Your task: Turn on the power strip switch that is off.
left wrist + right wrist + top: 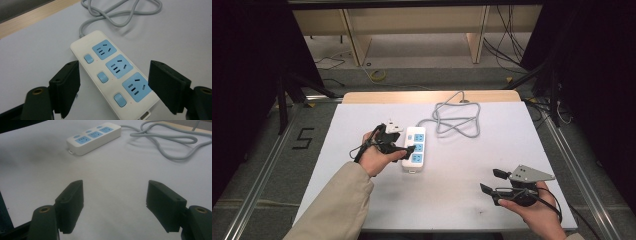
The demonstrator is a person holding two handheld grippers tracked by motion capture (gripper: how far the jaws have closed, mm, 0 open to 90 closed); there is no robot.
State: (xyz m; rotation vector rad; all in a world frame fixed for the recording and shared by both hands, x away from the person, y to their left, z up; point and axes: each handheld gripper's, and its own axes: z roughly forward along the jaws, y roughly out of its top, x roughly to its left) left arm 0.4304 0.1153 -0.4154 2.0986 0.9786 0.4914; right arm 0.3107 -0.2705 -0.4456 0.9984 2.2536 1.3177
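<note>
A white power strip (414, 149) with three blue socket faces lies near the middle of the pale surface (462, 200), its long side running away from the person. Its grey cable (455, 118) leaves the far end and curls in loose loops toward the far edge. The left gripper (399, 142), held in the left hand (374, 155), sits just beside the strip's left side, its jaws spread. The right gripper (493, 181), in the right hand (532, 207), is well apart near the front right corner, jaws spread wide over bare surface.
</note>
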